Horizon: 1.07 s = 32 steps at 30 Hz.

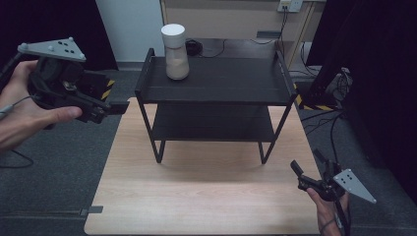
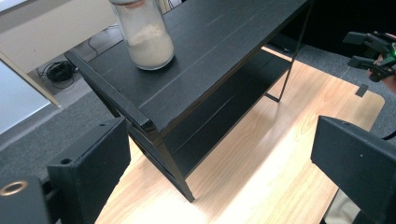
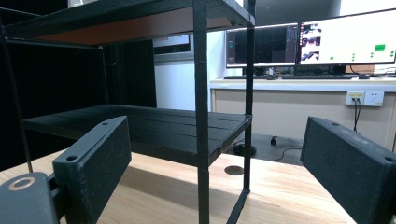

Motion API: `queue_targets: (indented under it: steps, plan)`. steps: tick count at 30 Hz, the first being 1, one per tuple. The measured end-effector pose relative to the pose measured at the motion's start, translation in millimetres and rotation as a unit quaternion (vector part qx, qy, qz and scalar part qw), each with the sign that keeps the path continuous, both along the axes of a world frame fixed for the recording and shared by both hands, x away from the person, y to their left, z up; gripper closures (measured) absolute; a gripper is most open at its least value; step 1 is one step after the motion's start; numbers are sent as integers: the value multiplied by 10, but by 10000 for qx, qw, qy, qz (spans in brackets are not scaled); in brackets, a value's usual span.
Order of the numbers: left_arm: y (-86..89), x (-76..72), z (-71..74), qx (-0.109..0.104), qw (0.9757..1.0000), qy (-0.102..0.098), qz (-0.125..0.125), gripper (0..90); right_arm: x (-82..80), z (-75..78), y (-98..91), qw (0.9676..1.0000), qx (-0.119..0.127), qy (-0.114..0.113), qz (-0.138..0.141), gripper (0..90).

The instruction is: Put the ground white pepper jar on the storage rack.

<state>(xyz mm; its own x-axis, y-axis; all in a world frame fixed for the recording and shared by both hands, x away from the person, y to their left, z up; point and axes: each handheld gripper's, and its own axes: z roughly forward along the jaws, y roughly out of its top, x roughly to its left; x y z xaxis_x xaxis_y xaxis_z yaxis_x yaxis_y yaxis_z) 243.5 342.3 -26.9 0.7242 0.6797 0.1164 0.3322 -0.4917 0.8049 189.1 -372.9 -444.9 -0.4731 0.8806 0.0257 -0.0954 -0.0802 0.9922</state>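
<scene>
Your right claw (image 1: 306, 178), jaws wide and empty, hovers low by the table (image 1: 206, 196); left claw (image 1: 105, 105) likewise wide. Jar (image 1: 175, 51) stands on rack (image 1: 216, 81) top. Likely pre-grasp: approach the jar.

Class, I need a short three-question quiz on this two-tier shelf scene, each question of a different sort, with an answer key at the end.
1. True or false: the glass jar stands on the lower tier of the black shelf rack.
2. Multiple choice: the left gripper is A) shut on the jar, B) open and holding nothing, C) resting on the wooden table.
3. Fill in: the jar is partly filled with a pale ___ and has a white lid.

Key
1. False; it stands on the top tier, near the far left corner.
2. B; the right gripper is open too.
3. Powder.
</scene>
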Motion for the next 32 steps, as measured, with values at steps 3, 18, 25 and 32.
queue_targets:
  steps: [3,18,25,32]
  plan:
    - [-6,-15,8,30,10000,-38,12,40,-2,3,7,10000,-13,-13,-10,85]
    - [-76,20,13,137,9999,-5,-22,35,-5,0,6,10000,-11,-12,-11,85]
    - [-47,16,22,88,10000,13,-22,37,-4,0,8,10000,-13,-9,-7,85]
    - [37,-89,-43,-9,9999,-155,-38,36,-3,17,23,9999,-9,-111,17,81]
